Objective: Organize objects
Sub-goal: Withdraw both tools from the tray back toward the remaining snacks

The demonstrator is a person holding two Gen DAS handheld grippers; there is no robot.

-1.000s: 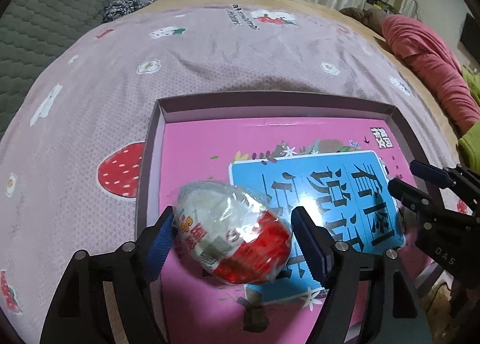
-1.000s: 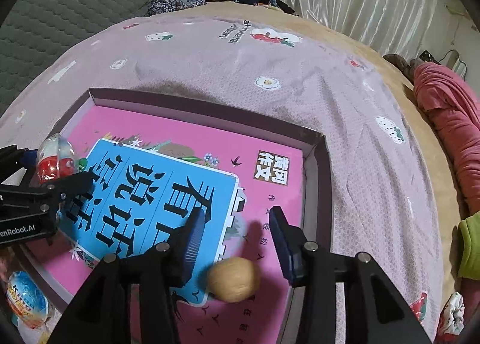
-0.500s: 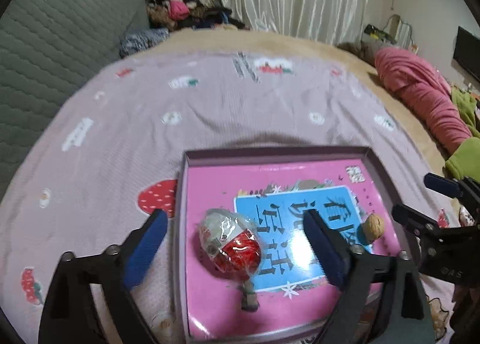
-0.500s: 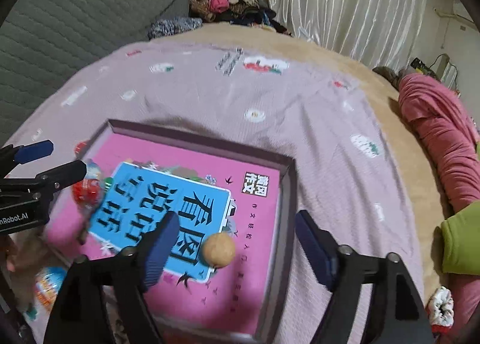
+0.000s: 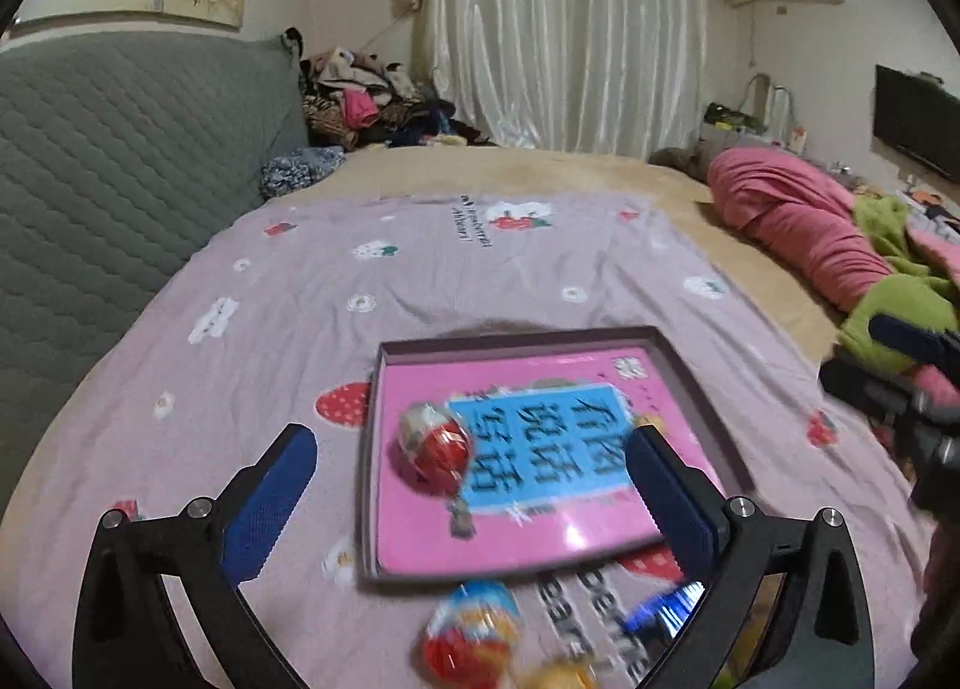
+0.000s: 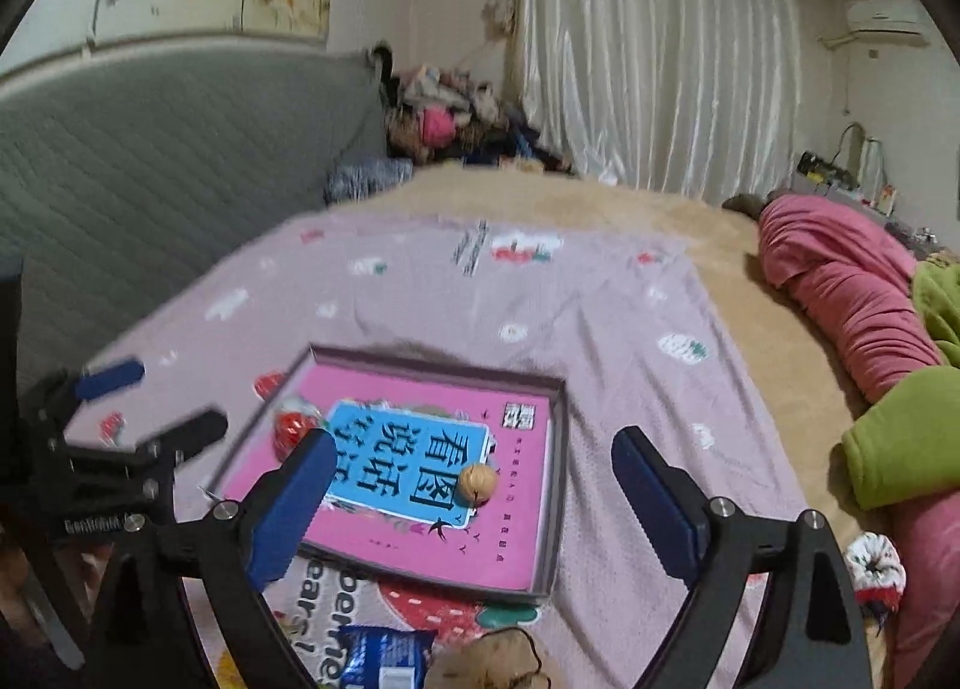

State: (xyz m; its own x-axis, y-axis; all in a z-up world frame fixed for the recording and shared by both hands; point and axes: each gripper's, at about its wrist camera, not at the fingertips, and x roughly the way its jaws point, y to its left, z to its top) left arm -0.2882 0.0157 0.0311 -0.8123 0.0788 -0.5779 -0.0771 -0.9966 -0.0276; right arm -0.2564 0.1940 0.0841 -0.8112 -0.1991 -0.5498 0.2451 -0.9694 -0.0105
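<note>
A pink shallow box (image 5: 540, 533) (image 6: 543, 449) lies on the lilac bedspread. In it rest a red-and-white wrapped egg (image 5: 435, 446) (image 6: 292, 425) at its left and a walnut (image 6: 477, 483) at its right. My left gripper (image 5: 471, 482) is open and empty, held above and in front of the box. My right gripper (image 6: 474, 488) is open and empty, also raised in front of the box. A second wrapped egg (image 5: 471, 632), a blue packet (image 6: 387, 659) and another walnut (image 6: 492, 665) lie on the bedspread in front of the box.
A grey quilted headboard (image 5: 120, 161) runs along the left. A pink bundle (image 5: 798, 221) and green cloth (image 6: 900, 437) lie on the right of the bed. A clothes pile (image 5: 360, 107) sits at the far end, by white curtains.
Both grippers opened wide, let go of the egg and the walnut in the box, and pulled back and up. The view now takes in the whole box and the room.
</note>
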